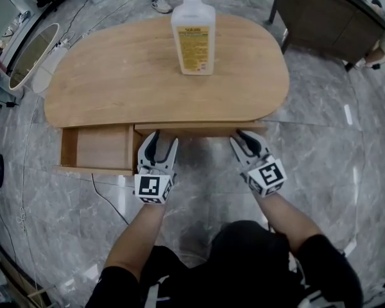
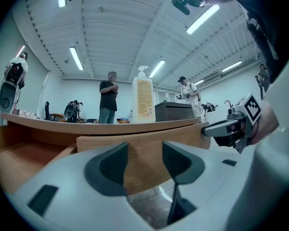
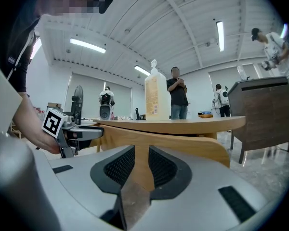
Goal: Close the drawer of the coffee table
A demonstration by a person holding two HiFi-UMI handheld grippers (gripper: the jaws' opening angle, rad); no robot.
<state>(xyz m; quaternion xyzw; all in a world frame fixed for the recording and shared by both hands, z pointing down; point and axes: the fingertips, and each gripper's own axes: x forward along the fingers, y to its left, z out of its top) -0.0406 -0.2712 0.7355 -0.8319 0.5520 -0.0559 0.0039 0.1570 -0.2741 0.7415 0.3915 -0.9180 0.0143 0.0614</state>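
Observation:
The wooden coffee table (image 1: 115, 76) has a long drawer front (image 1: 199, 129) standing just proud of its near edge. My left gripper (image 1: 162, 140) points level at the left part of that front, jaws open, tips at the wood. My right gripper (image 1: 239, 138) is at the front's right end, jaws narrowly open with nothing between them. The left gripper view shows the drawer front (image 2: 144, 143) close beyond my left gripper (image 2: 144, 165). The right gripper view has the same panel (image 3: 183, 146) past my right gripper (image 3: 141, 165). A second drawer (image 1: 96, 147) on the left stands pulled out and empty.
A white pump bottle (image 1: 194, 34) stands on the tabletop's far middle. A dark cabinet (image 1: 333, 11) is at the back right, an oval mirror (image 1: 32, 53) at the left. A cable (image 1: 109, 204) runs over the marble floor. A person's feet (image 1: 162, 2) are beyond the table.

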